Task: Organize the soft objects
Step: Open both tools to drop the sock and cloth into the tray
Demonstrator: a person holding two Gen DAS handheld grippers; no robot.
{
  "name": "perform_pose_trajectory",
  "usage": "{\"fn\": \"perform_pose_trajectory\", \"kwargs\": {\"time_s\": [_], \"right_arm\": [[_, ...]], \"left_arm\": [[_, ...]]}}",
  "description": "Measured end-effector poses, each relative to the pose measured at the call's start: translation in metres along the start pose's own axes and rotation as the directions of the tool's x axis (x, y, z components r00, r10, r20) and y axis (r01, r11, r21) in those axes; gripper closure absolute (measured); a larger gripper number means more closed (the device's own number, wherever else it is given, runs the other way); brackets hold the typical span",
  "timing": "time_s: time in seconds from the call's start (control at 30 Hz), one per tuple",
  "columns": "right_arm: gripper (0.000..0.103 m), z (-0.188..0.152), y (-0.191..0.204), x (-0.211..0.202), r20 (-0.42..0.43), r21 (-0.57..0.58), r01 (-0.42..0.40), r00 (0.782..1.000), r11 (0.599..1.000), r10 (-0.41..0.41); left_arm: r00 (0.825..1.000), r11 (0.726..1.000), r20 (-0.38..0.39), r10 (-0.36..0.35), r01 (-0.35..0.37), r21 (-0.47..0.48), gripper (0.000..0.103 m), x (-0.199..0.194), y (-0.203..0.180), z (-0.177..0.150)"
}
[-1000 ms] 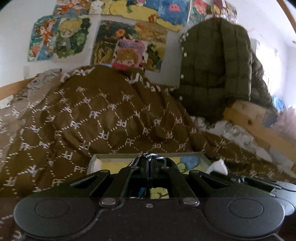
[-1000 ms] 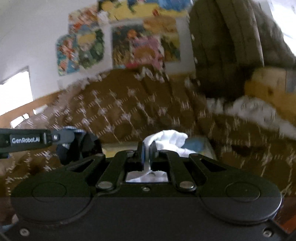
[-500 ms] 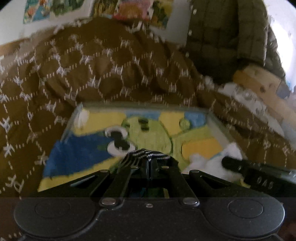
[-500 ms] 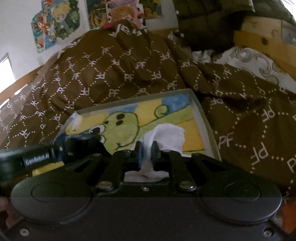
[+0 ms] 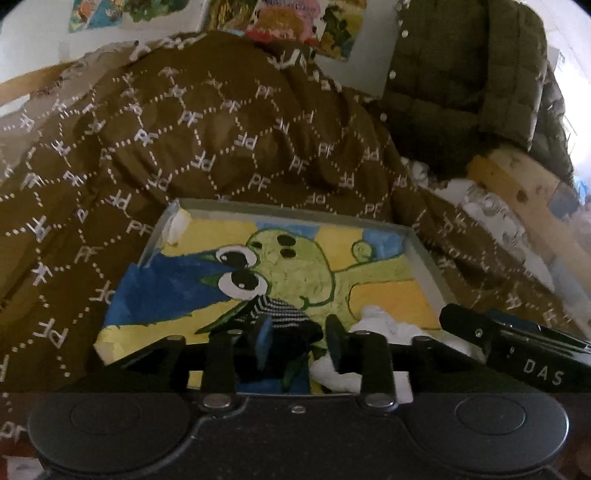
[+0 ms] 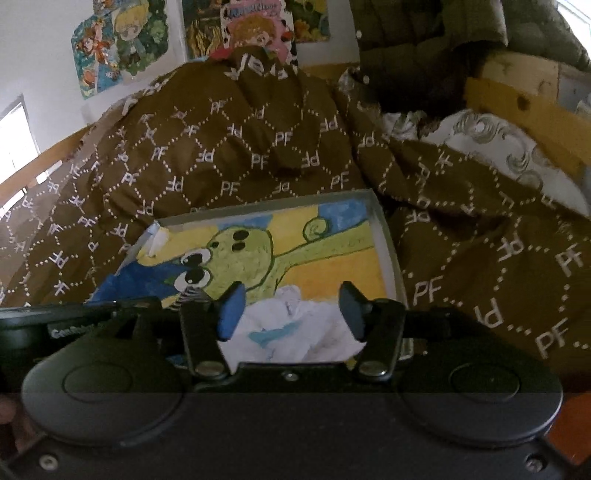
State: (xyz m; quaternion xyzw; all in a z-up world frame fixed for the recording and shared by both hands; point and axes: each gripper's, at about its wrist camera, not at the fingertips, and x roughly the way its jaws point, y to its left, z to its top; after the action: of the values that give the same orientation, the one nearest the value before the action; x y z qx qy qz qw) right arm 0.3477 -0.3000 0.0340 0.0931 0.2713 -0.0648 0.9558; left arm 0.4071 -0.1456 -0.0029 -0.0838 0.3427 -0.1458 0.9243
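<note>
A shallow box (image 5: 424, 251) with a painted green cartoon creature on its floor lies on the brown quilt; it also shows in the right wrist view (image 6: 388, 243). My left gripper (image 5: 298, 336) is open, and a black-and-white striped sock (image 5: 280, 314) lies between its fingers on the box floor. My right gripper (image 6: 291, 308) is open over a white sock with a light-blue patch (image 6: 291, 332), which rests in the box. The white sock also shows in the left wrist view (image 5: 384, 325), beside my right gripper's body.
A brown quilt with a white "PF" pattern (image 5: 207, 140) is heaped behind the box. A dark green quilted jacket (image 5: 465, 74) hangs at the right above a wooden bed frame (image 5: 517, 184). Posters (image 6: 236, 22) cover the wall.
Both grippers tilted down over the box and opened. The striped sock and the white sock, held shut before, now lie loose in the box.
</note>
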Motion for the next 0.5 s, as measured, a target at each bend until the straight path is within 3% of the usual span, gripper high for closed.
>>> {"fn": "perform_pose_trajectory", "kwargs": {"time_s": [0.27,0.5], "right_arm": [[0.030,0.025,0.003,-0.068,0.134,0.035,-0.046,0.990,0.998,0.041],[0.014,0.037,0.010,-0.141,0.260,0.027,-0.057,0.964,0.998,0.048]], "left_arm": [[0.985,0.999,0.171,0.005,-0.012,0.041,0.030,-0.079,-0.013,0.013],[0.956,0.999,0.291,0.036,-0.033,-0.016,0.019,-0.150,-0.009,0.014]]}}
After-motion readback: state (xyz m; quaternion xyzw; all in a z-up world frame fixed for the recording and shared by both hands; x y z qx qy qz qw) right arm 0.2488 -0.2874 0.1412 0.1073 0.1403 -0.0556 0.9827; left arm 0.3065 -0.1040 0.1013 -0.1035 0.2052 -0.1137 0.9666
